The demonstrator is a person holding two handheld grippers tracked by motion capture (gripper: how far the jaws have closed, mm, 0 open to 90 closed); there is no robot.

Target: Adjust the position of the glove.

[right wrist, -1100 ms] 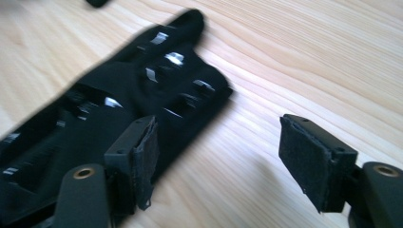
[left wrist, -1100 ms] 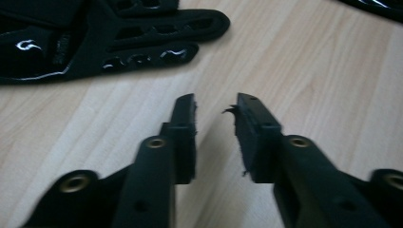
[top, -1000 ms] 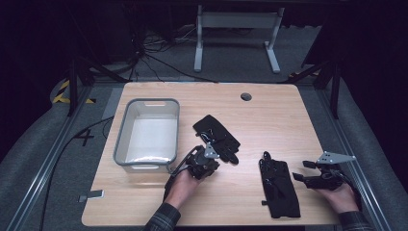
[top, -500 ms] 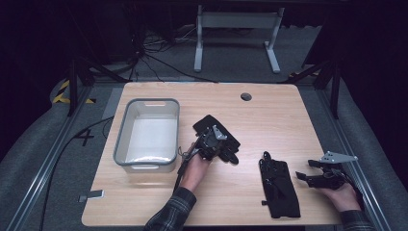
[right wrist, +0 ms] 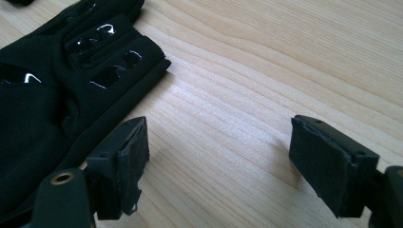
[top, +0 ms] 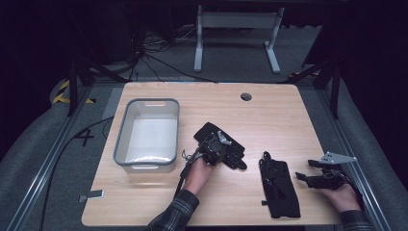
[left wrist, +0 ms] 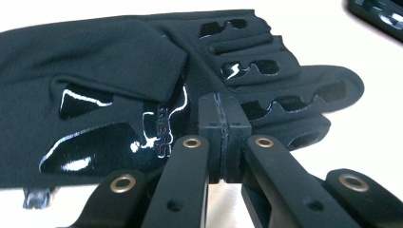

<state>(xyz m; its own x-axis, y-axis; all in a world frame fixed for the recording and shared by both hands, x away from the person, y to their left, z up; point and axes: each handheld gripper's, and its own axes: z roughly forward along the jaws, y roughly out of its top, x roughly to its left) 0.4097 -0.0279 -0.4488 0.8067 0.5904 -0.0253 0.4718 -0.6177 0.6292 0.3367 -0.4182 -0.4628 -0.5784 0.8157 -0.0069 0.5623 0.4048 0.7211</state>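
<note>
Black fabric glove [top: 217,141]: lies flat on the wooden table just left of centre in the high view, its fingers pointing toward the lower right of the frame.
Glove surface: soft knit cloth with glossy rubbery patches along the fingers and palm; in the left gripper view [left wrist: 142,90] these patches catch the light.
Handling, as a judgement: light and limp, so it will droop and fold once lifted; not fragile; the shiny patches may grip the pads better than the bare cloth.
Where to take hold: a single layer near an edge or the cuff looks easiest to pinch; a pinch on the middle may gather only a fold.
Left gripper [top: 219,147]: sits on top of this glove, its jaws pressed together [left wrist: 221,137] over the fabric; whether cloth is caught between them cannot be told.
Second glove [top: 279,185]: lies flat, lower right of centre, well apart from the first one.
Right gripper [top: 312,176]: rests at the lower right edge of the table, jaws spread wide [right wrist: 216,166] over bare wood, with the second glove's fingers just beside one jaw.
Grey plastic bin [top: 126,144]: empty, left of centre, near the first glove.
Table [top: 288,115]: pale wood grain.
</note>
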